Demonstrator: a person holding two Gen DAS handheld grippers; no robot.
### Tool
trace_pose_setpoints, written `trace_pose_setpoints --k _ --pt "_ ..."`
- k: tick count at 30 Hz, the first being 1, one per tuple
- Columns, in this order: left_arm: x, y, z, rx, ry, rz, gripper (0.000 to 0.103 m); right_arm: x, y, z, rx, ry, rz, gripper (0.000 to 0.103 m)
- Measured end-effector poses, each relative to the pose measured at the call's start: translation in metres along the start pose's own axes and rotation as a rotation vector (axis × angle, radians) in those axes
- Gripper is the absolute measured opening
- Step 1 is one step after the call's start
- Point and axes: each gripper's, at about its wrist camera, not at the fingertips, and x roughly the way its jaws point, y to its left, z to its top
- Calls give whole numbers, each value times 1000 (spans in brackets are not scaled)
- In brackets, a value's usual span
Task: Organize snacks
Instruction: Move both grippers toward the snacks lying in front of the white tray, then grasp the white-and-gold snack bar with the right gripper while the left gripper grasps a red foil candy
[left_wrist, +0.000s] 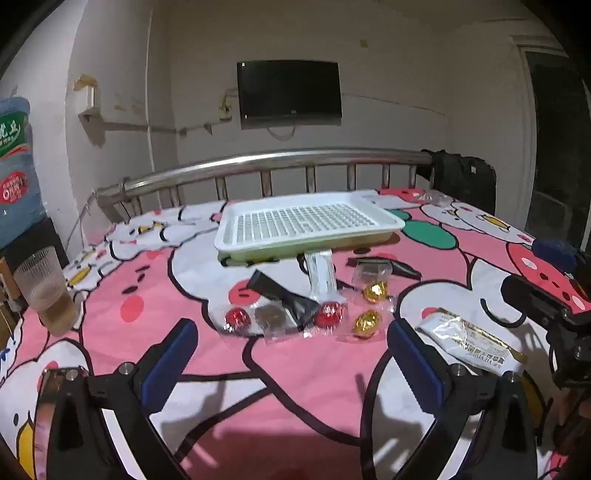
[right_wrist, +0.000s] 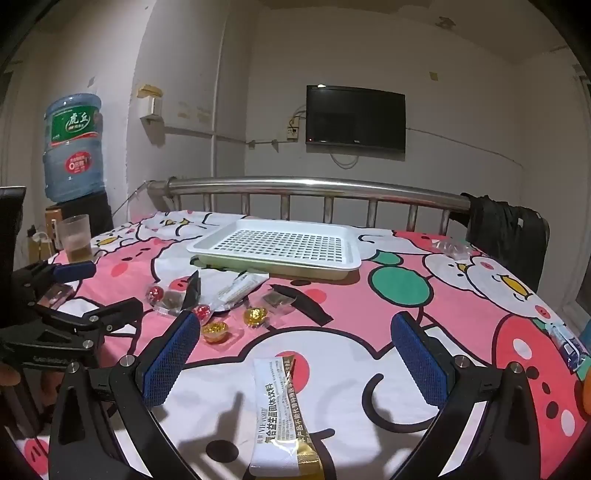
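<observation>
I am looking at the white-and-gold sachet (right_wrist: 284, 413) lying flat on the cartoon sheet (right_wrist: 424, 295), just ahead of my right gripper (right_wrist: 299, 354) and between the lines of its jaws, which are standing wide and touching nothing. Its printing is Chinese; I am not making out a brand. Beyond the sachet, gold candies (right_wrist: 255, 316) and red candies (left_wrist: 238, 319) are lying scattered, my left gripper (left_wrist: 291, 350) hanging before them with jaws wide, empty. Farther beyond the sachet, the white slotted tray (right_wrist: 207, 247) is sitting empty. Far left of the sachet a water jug (right_wrist: 73, 147) is reading "虎丘".
</observation>
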Motion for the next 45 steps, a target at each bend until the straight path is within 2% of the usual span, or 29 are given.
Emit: trace_pose_setpoints --k 3,6,10,11,18,21,23,28,31,33,38,42,45 --pt "1 3 -1 -14 17 -47 103 2 0 0 -3 8 15 103" --pt "7 8 -3 -66 91 -139 103 7 -1 0 2 58 48 103" --pt "9 15 -1 -103 137 -172 103 15 -4 2 22 163 115 103" --pt "9 6 -2 -79 147 -162 103 17 -4 2 27 188 134 103" --pt "11 -11 -4 -65 221 -247 103 33 -12 -2 105 412 242 103" --pt "9 -4 2 -89 241 -254 103 38 -17 -5 122 474 248 103" --pt "15 -3 2 -69 254 -226 103 38 -17 -5 97 492 233 103" --pt "33 10 5 -146 308 -249 103 45 -19 -6 100 548 287 103" --pt "43 15 7 -170 331 -244 97 50 -19 -9 101 575 294 101" --pt "49 17 10 -176 339 -236 91 54 -20 -11 111 594 300 97" --pt "60 23 12 -202 361 -227 84 57 -23 -15 98 629 277 88" --pt "67 35 15 -220 360 -187 81 58 -24 -16 82 643 267 81" --pt "72 48 19 -235 346 -130 81 62 -23 -19 68 663 260 65"
